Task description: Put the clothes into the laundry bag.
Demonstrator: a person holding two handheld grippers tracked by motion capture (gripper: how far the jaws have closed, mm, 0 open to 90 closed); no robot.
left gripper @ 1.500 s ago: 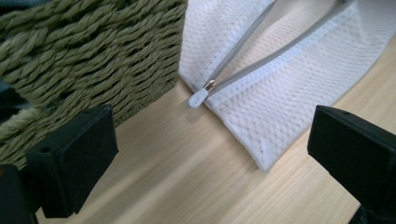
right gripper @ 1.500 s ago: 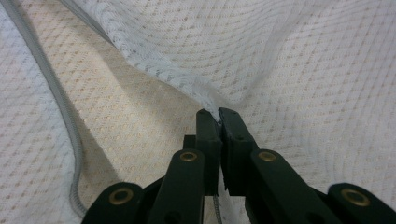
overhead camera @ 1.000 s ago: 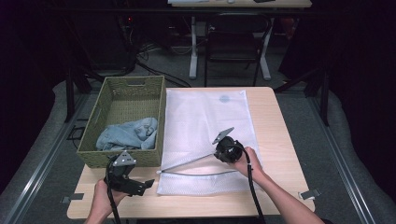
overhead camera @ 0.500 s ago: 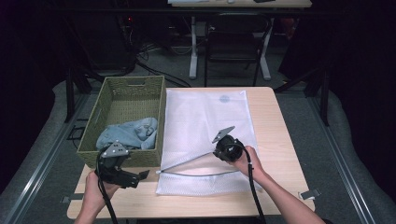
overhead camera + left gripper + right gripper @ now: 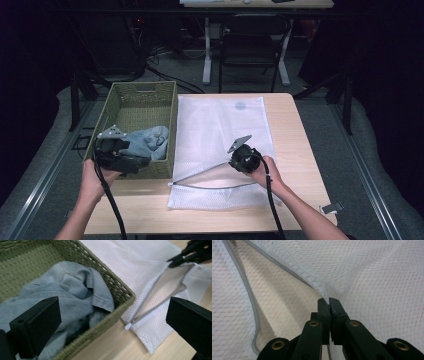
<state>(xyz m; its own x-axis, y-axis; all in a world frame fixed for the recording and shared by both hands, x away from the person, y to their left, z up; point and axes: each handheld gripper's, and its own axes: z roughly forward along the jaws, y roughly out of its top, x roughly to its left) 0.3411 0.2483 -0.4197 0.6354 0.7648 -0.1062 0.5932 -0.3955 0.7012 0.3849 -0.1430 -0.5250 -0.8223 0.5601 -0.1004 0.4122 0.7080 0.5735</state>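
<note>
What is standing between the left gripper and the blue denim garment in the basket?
Nothing visible does. The left gripper, jaws wide open, is held over the near end of the green woven basket, and in its own view the denim garment lies uncovered just ahead. The near basket wall is beneath the jaws, not between.

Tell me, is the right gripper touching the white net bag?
Touching. In the right gripper view, the right gripper has its jaws pinched shut on the edge of the white net bag, lifting it by the open zipper.
</note>
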